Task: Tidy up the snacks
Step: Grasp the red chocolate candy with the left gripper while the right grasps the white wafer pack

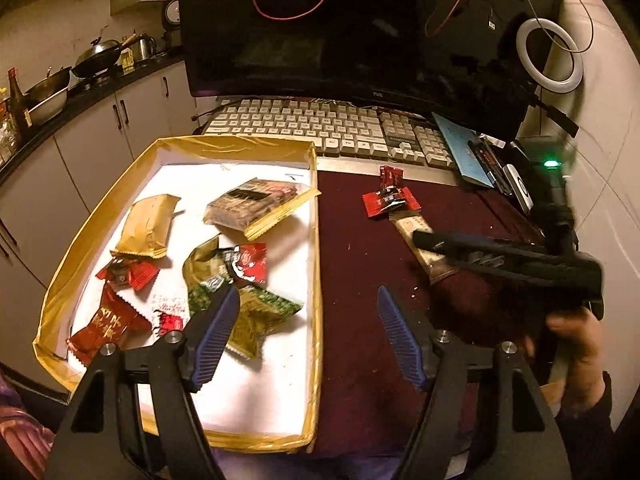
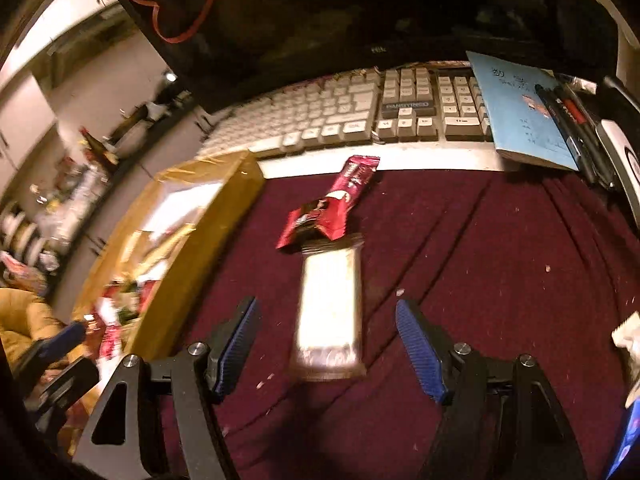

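Observation:
A shallow tray (image 1: 316,240) with a gold-taped rim holds several snack packets: gold, red and green ones (image 1: 256,312). My left gripper (image 1: 308,296) hangs open above the tray's right edge with nothing between its fingers. On the maroon cloth to the right lies a pale bar in clear wrap (image 2: 330,308), with red packets (image 2: 332,204) just beyond it. My right gripper (image 2: 326,306) is open low over that bar. The bar lies between the fingers, which stand clear of it on both sides. In the left wrist view, the right gripper (image 1: 432,240) reaches in from the right over the bar (image 1: 416,228).
A keyboard (image 1: 320,128) and a dark monitor (image 1: 340,28) stand behind the cloth. A blue notebook (image 2: 524,112) with pens lies at the back right, near a ring light (image 1: 548,56). A kitchen counter with pans (image 1: 96,60) runs along the far left. A person's hand (image 1: 576,344) grips the right tool.

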`<action>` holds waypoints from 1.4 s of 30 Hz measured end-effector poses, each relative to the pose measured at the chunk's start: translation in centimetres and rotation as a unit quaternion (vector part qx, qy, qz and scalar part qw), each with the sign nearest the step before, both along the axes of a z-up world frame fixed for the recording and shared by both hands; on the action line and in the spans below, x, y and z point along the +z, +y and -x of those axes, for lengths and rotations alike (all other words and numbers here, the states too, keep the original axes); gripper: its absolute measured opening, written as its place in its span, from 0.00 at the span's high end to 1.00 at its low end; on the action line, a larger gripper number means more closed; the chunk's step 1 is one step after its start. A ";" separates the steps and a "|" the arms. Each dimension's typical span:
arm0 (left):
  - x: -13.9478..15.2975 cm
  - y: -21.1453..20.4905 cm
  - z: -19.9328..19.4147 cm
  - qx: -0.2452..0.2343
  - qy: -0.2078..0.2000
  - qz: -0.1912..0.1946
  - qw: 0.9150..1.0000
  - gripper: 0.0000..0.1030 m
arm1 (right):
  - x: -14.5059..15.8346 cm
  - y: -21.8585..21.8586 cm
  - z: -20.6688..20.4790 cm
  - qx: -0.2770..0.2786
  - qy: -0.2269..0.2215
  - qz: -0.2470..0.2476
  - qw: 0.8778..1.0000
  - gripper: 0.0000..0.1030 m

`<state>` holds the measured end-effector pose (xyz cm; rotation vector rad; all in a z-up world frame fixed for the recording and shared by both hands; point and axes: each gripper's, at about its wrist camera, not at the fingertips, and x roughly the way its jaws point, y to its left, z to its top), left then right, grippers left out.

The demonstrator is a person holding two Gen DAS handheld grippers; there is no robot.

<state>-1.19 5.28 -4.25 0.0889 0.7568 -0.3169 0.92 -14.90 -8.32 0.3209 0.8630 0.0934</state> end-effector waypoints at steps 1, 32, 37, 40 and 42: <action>0.1 -0.1 -0.1 0.001 -0.001 0.001 1.000 0.31 | -0.2 0.5 -0.5 0.005 0.009 0.011 1.000 0.33; -5.2 -18.3 -14.5 -0.232 0.045 -0.224 0.945 0.31 | 0.1 -7.5 4.5 -0.106 -0.077 -0.120 0.984 0.67; -4.9 -17.5 -13.1 -0.268 0.099 -0.182 0.941 0.48 | 0.3 -7.3 4.7 -0.096 -0.083 -0.124 0.984 0.67; -5.1 -17.1 -11.3 -0.280 0.110 -0.194 0.934 0.48 | 0.4 -7.3 4.9 -0.096 -0.087 -0.126 0.984 0.67; -5.0 -16.4 -10.7 -0.275 0.119 -0.186 0.936 0.48 | 0.4 -7.4 4.9 -0.095 -0.088 -0.127 0.983 0.67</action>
